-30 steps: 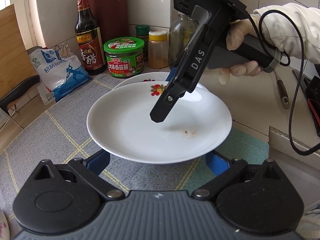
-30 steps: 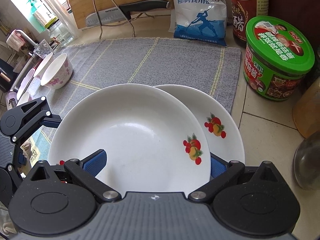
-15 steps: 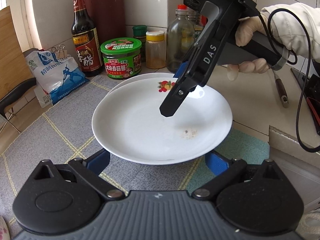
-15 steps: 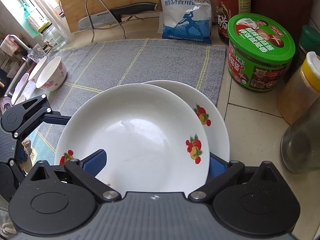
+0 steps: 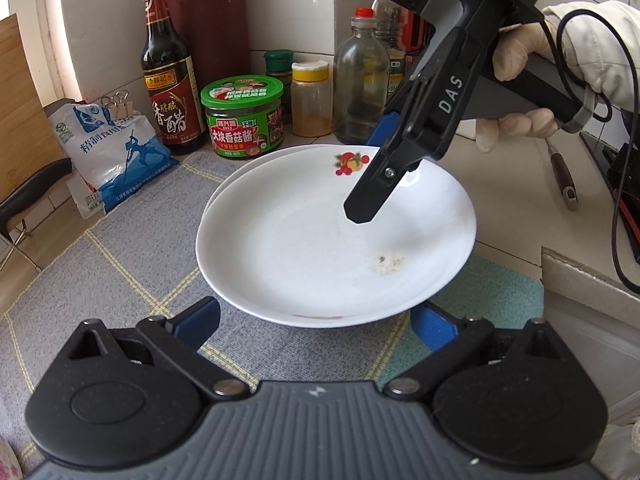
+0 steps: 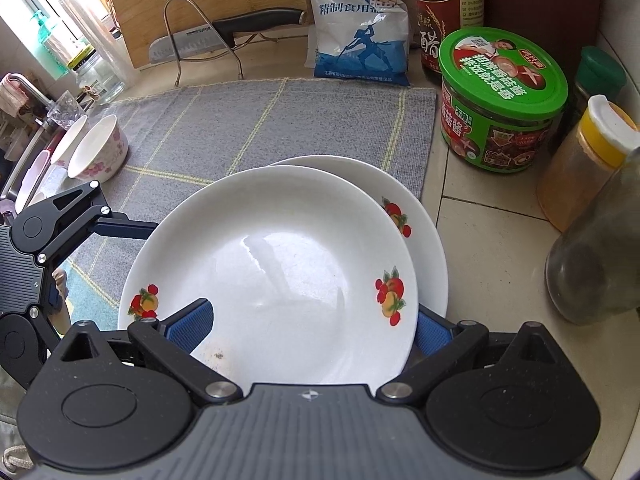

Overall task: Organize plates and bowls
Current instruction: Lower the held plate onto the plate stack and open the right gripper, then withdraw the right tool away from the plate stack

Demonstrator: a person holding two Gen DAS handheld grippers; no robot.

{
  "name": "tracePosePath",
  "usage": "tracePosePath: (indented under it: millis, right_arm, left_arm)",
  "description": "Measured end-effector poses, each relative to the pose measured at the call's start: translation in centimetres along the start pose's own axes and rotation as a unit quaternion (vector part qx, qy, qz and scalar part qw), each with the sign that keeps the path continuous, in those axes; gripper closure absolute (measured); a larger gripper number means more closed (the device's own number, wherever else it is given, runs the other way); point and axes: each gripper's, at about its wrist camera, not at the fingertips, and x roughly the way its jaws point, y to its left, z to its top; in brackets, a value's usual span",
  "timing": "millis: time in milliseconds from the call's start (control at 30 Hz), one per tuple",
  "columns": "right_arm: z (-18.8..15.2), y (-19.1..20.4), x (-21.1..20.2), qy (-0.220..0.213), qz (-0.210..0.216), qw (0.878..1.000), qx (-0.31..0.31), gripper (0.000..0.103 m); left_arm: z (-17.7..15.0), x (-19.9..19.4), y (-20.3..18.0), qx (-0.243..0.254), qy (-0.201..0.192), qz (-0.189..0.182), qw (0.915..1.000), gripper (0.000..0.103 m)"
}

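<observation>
Two white plates with fruit prints sit overlapped on the grey mat point(image 6: 256, 120) of the tiled tabletop point(image 6: 492, 240). You hold the upper plate point(image 6: 280, 272) with both tools, over the lower plate point(image 6: 424, 216), which peeks out on its far right side. Whether the two plates touch is unclear.

Your right hand-held gripper point(image 6: 308, 326) has its blue pads either side of the upper plate's near rim, apparently pinching it. Your left hand-held gripper point(image 5: 316, 320) is spread, its pads flanking the opposite rim, perhaps only supporting it from beneath.

Condiments crowd the far right: a green-lidded sauce jar point(image 6: 500, 100), a yellow-capped spice jar point(image 6: 580, 160) and a glass bottle point(image 6: 596, 260). Two floral bowls point(image 6: 96, 148) wait at the far left edge of the mat.

Risks, as judged from here: the glazed rim could slip from a one-sided pinch, dropping the plate and chipping both. Lowering it off-centre would leave the stack rocking. A wide swing right could topple the glass bottle.
</observation>
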Motion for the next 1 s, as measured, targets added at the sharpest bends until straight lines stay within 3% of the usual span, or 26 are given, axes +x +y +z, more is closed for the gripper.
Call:
tracePosePath:
  millis: [800, 900, 1000]
  right_arm:
    - [-2.6, 0.9, -1.3, -0.002, -0.049, 0.999, 0.02, 0.0]
    - [-2.9, 1.7, -1.7, -0.013, -0.069, 0.997, 0.01, 0.0]
    - [-3.3, 2.9, -2.3, -0.034, -0.117, 0.992, -0.008, 0.0]
  left_arm:
    - [-0.1, 0.6, 0.1, 0.007, -0.004, -0.001, 1.0, 0.002]
    - [-0.5, 0.1, 0.1, 0.004, -0.008, 0.001, 1.0, 0.002]
    - [-0.9, -0.7, 0.2, -0.003, -0.014, 0.004, 0.9999, 0.002]
